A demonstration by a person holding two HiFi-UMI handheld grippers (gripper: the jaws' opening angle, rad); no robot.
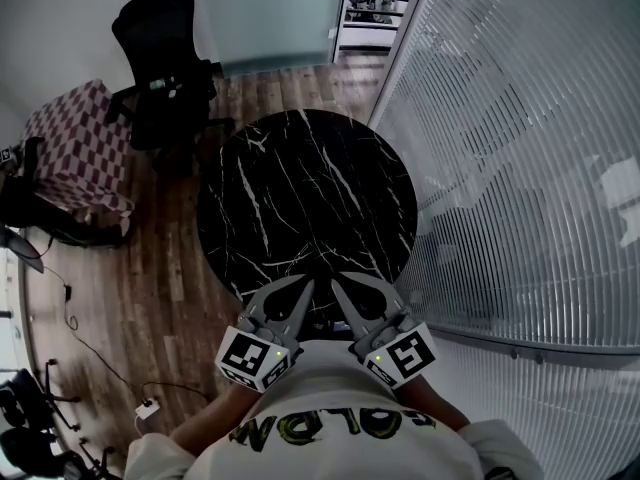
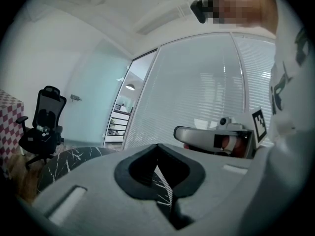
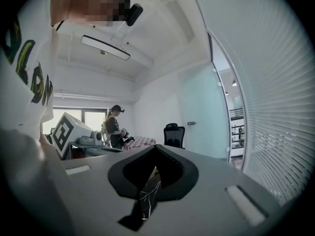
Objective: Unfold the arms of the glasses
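Observation:
No glasses show in any view. A round black marble table (image 1: 300, 198) lies ahead of me with nothing on it that I can see. My left gripper (image 1: 307, 285) and right gripper (image 1: 336, 285) hang side by side over the table's near edge, tips angled toward each other, close to my chest. Both are shut with nothing between the jaws. In the left gripper view the left gripper (image 2: 157, 145) has its jaws pressed together, and the right gripper (image 2: 202, 134) shows beside it. In the right gripper view the right gripper (image 3: 156, 146) is likewise closed and empty.
A black office chair (image 1: 165, 63) stands behind the table at the left, next to a checkered table (image 1: 75, 143). A glass wall with blinds (image 1: 520, 168) runs along the right. Cables lie on the wood floor (image 1: 110, 358). A person (image 3: 114, 127) stands far off.

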